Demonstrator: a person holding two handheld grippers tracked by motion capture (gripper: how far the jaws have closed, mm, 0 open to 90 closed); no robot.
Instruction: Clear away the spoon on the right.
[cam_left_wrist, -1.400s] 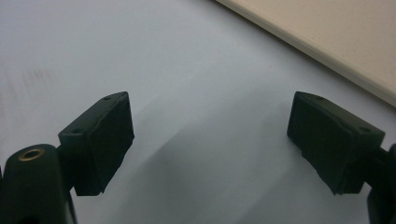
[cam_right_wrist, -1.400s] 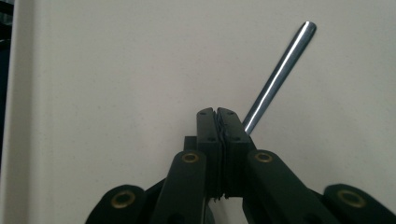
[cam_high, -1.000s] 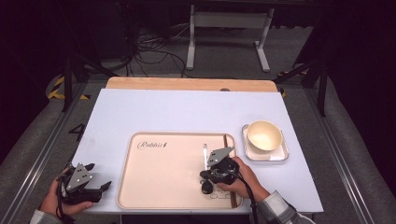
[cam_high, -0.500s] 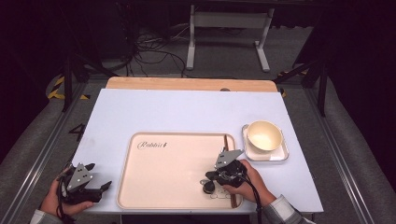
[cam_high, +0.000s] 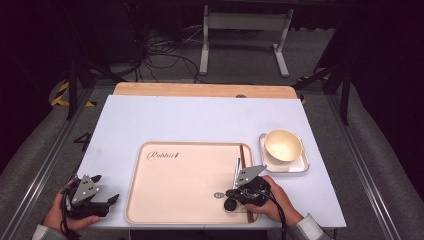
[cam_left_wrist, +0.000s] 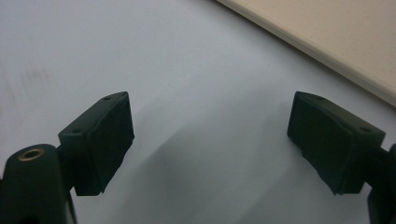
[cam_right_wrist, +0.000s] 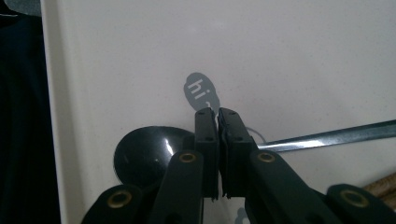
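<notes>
Beige tray (cam_high: 165, 200), cream bowl (cam_high: 283, 145), black spoon (cam_right_wrist: 144, 156), white table (cam_high: 200, 120)

Overhead light fell bright on the white tabletop (cam_high: 200, 120) while the room beyond stayed dark. Beneath the left tool (cam_left_wrist: 210, 135) lay a soft, blurred shadow; nearest the lenses, both tools looked soft.

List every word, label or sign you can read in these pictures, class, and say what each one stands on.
"Rabbit", in dark script, the last strokes too small to be sure of: on the far left corner of the cream tray.
"hi", pale letters on a small grey speech-bubble mark: printed on the tray floor, just beyond the right gripper's shut jaws.
The bowl bears no readable text.
</notes>
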